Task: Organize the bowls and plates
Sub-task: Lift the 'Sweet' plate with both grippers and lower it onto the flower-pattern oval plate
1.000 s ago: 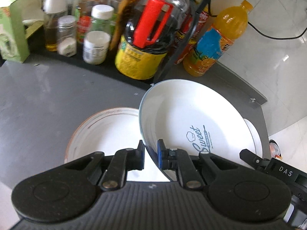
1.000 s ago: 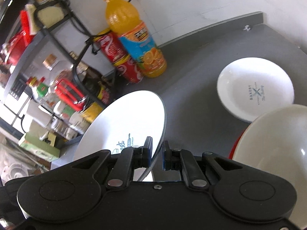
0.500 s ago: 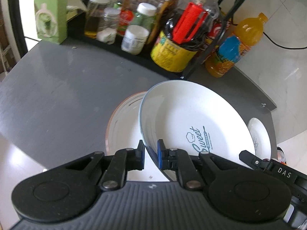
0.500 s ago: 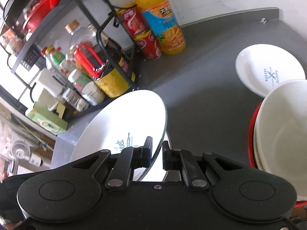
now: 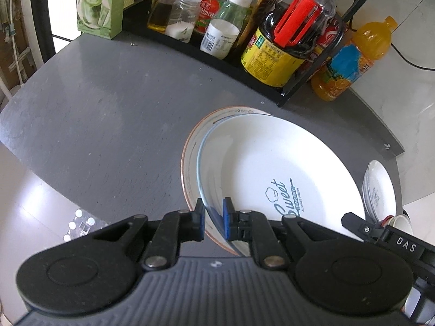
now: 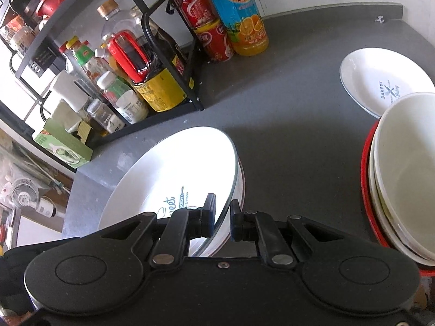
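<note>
On the grey counter (image 5: 108,125), the left gripper (image 5: 213,218) and right gripper (image 6: 223,218) each pinch opposite rims of the white Sweet plate (image 5: 272,168) above a brown-rimmed plate (image 5: 190,146).

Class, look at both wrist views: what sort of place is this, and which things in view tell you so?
Most likely a home kitchen counter. A black rack holds sauce and seasoning bottles, an orange juice bottle stands by the wall, and white plates and stacked bowls sit on the grey countertop.

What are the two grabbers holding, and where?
Both the left gripper and right gripper pinch one white Sweet plate by its rim, on opposite sides.
</note>
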`<move>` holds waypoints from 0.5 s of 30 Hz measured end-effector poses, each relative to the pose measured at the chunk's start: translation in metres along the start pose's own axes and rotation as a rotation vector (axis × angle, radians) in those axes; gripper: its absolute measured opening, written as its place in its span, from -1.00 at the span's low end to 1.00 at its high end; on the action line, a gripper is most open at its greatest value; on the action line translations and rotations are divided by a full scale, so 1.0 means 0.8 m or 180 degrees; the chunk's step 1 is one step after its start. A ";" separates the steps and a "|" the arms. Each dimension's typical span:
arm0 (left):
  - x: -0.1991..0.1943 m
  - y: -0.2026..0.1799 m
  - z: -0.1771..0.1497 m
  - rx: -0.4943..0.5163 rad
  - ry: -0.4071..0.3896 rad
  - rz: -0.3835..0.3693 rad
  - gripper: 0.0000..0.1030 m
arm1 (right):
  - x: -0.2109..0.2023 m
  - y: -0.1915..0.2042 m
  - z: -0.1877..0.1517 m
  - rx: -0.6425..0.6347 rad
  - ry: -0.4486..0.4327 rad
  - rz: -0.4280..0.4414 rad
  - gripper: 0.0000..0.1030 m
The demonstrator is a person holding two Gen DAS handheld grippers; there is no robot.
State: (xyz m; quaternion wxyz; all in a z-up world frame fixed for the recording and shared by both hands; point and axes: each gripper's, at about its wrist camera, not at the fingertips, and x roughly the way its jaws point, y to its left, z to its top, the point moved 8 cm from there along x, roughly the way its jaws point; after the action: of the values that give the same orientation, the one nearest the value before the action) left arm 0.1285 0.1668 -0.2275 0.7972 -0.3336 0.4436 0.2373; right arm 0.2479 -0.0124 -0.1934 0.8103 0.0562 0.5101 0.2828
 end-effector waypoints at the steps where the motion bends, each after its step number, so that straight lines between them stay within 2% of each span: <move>1: 0.001 0.000 -0.001 0.0001 0.0009 0.0005 -0.78 | 0.000 0.000 -0.001 -0.0006 0.0004 -0.0004 -0.81; 15: 0.017 0.002 -0.006 0.0015 0.0170 0.0078 -0.77 | 0.017 -0.007 -0.007 0.0002 0.0127 -0.0052 -0.81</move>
State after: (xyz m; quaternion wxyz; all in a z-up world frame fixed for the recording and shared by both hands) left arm 0.1314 0.1655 -0.2416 0.7829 -0.3325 0.4694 0.2370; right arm 0.2495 -0.0114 -0.2091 0.8023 0.0466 0.5267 0.2771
